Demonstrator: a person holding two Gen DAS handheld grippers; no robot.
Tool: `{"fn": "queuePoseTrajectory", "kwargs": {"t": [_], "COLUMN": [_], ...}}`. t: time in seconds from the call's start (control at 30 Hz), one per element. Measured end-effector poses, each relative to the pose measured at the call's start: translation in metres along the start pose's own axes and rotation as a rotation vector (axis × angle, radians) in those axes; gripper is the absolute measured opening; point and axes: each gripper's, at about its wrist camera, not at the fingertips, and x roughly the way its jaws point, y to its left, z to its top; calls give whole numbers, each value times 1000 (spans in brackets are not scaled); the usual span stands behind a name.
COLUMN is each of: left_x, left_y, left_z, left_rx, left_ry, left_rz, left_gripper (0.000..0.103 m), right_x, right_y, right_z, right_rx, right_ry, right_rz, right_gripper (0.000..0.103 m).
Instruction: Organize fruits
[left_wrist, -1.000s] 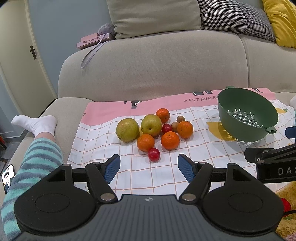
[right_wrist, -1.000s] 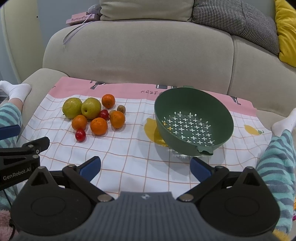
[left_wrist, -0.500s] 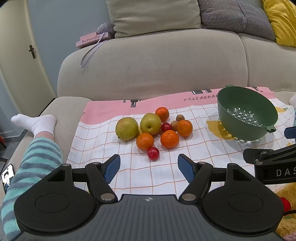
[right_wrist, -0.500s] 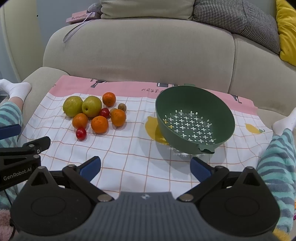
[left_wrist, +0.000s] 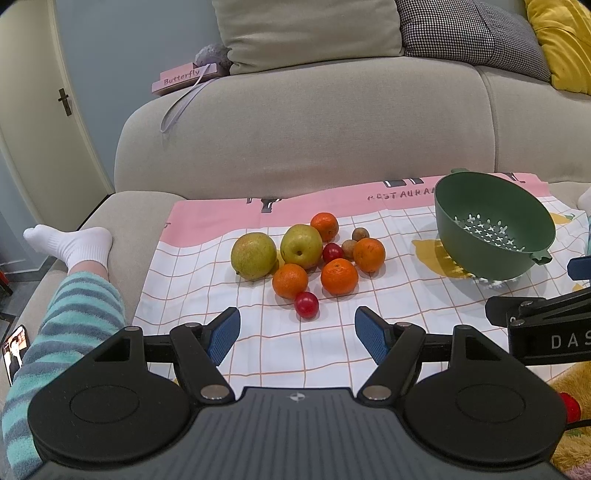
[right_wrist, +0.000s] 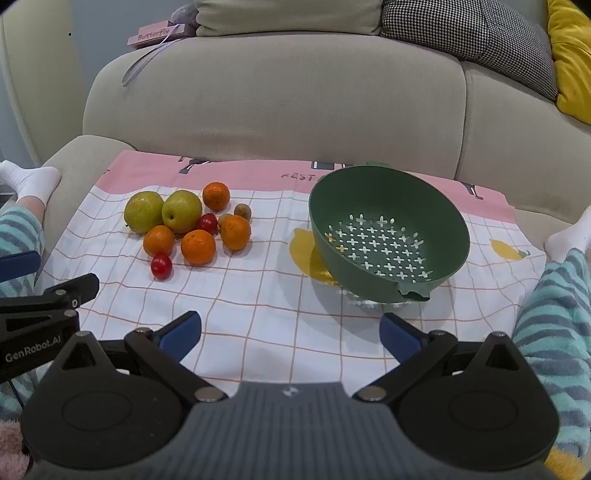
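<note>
A cluster of fruit lies on a checked cloth (left_wrist: 258, 332) spread over the sofa seat: two green pears (left_wrist: 253, 256) (left_wrist: 301, 246), several oranges (left_wrist: 339, 276), two small red fruits (left_wrist: 306, 304) and two small brown ones (left_wrist: 360, 233). To its right a green colander (left_wrist: 491, 229) (right_wrist: 388, 229) sits tilted and empty. My left gripper (left_wrist: 297, 334) hangs open just short of the nearest red fruit, holding nothing. Open and empty as well, my right gripper (right_wrist: 290, 328) hovers over the cloth in front of the colander; the fruit cluster (right_wrist: 184, 225) lies to its left.
The sofa backrest (left_wrist: 303, 122) rises behind the cloth with cushions on top. A pink book (left_wrist: 184, 77) rests on the armrest. A person's striped trouser legs and white socks (left_wrist: 70, 243) (right_wrist: 565, 236) flank the cloth on both sides.
Both grippers have eased slightly forward toward the cloth, so the fruit and colander sit a little lower and nearer in view. Jaws stay open; nothing on the cloth has moved.
</note>
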Motion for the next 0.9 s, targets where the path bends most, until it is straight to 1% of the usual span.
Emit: {"fn": "queuePoseTrajectory", "kwargs": {"t": [0.3, 0.6, 0.73, 0.9], "left_x": [1, 16, 26, 43], "left_y": [-1, 3, 6, 12], "left_z": [-1, 7, 10, 14], "left_rx": [-2, -7, -16, -29], "left_ry": [6, 42, 69, 102], "left_rz": [-2, -15, -30, -57], "left_gripper": [84, 84, 81, 77], "right_x": [2, 13, 20, 33], "right_y": [1, 5, 6, 8], "right_z": [0, 0, 0, 1], "right_rx": [7, 2, -10, -65], "right_ry": [-1, -10, -26, -58], "right_rz": [7, 34, 76, 92], "right_gripper": [99, 99, 99, 99]}}
